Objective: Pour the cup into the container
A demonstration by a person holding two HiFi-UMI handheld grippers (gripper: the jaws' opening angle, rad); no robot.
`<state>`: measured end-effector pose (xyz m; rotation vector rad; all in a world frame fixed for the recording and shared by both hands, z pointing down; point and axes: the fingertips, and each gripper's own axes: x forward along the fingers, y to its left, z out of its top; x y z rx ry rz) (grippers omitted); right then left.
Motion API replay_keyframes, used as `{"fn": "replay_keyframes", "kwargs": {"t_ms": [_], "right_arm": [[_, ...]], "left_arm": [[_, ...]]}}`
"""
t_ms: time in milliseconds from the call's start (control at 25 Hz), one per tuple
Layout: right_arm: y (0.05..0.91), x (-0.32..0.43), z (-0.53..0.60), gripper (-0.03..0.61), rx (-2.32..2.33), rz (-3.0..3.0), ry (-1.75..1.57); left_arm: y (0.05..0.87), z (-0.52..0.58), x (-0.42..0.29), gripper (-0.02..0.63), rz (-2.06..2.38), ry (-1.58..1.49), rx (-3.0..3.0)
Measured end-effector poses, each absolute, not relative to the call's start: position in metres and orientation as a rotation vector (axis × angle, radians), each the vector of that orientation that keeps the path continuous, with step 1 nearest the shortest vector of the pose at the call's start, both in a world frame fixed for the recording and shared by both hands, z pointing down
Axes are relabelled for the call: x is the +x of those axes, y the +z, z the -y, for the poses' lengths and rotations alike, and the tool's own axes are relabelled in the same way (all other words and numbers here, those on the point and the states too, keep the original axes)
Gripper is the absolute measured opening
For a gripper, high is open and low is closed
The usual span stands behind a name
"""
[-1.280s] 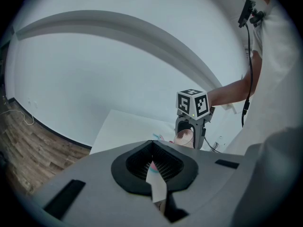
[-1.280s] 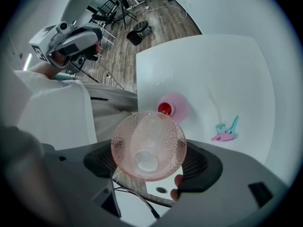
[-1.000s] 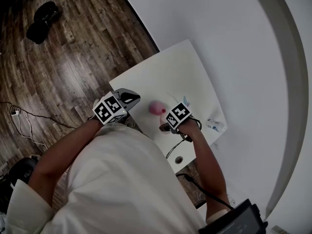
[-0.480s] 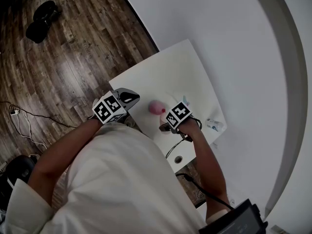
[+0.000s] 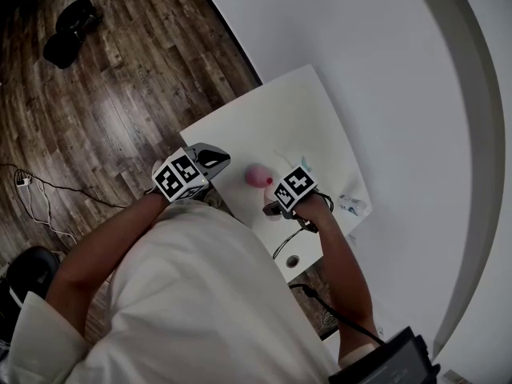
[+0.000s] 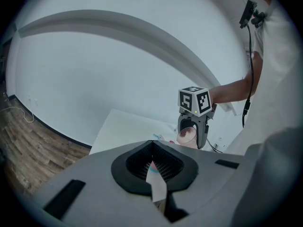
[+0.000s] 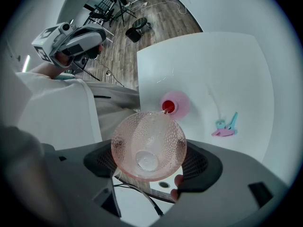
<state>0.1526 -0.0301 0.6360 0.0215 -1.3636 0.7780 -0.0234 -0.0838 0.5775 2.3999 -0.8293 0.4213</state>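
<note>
Evidently the right gripper [image 7: 148, 161] pinches the dimpled pink cup [image 7: 148, 141] by opposite walls, just beside the container [image 7: 176, 104] near the person's edge of the desk [image 7: 213, 60]. The cup looks light, stiff and slick, so mid-wall suits. Meanwhile the left gripper [image 6: 154, 174] hangs pressed together, empty.

**No legible writing**

No word, number or brand can be read in any view. The only printed marks are black-and-white square patterns on the cube of the left tongs [image 5: 210, 160], left of centre in the head view, and on the cube of the right tongs [image 5: 270, 208], just right of centre. They carry no letters or digits.
</note>
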Motion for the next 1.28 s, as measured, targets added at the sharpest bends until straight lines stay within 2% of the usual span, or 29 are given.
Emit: {"fn": "replay_keyframes", "kwargs": {"t_ms": [1280], "right_arm": [[0.6304, 0.1603, 0.0318, 0.385, 0.003, 1.319, 0.780]], "left_arm": [[0.5850, 0.0816, -0.0194, 0.011, 0.838, 0.407, 2.389]]}}
